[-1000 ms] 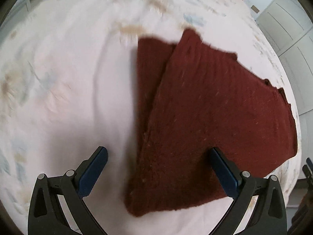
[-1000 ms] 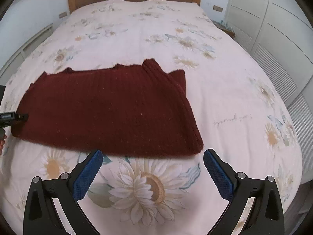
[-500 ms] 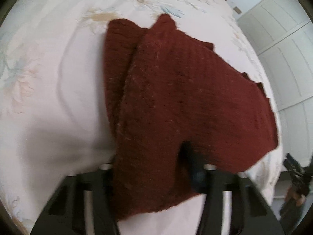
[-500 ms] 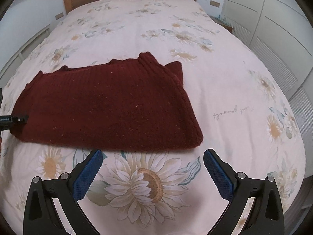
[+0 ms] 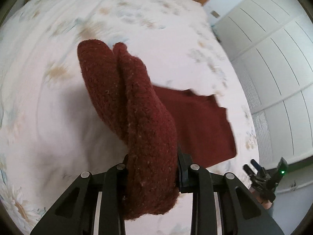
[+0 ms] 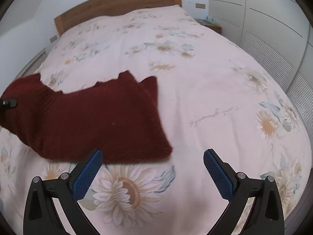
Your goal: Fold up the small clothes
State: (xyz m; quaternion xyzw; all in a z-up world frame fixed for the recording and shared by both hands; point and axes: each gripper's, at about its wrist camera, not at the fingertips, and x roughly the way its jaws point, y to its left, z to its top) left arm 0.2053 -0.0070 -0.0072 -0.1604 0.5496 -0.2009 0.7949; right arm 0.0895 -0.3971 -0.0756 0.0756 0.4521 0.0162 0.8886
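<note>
A dark red knitted sweater (image 6: 97,121) lies folded on a floral bedspread (image 6: 195,78). My left gripper (image 5: 152,176) is shut on the sweater's (image 5: 137,117) left end and holds that end up off the bed; the thick fold hides its fingertips. The rest of the sweater still lies flat beyond. In the right wrist view the lifted end rises at the far left, with part of the left gripper's tool (image 6: 7,102) showing against it. My right gripper (image 6: 152,168) is open and empty, hovering just in front of the sweater's near right edge. It also shows small in the left wrist view (image 5: 264,174).
A wooden headboard (image 6: 117,2) stands at the far end of the bed. White wardrobe doors (image 6: 264,29) run along the right side, with a small nightstand (image 6: 209,24) beside them. The bedspread stretches to the right of the sweater.
My left gripper closed on the sweater's left end and lifted it off the bed. My right gripper moved closer to the near right edge and stayed open.
</note>
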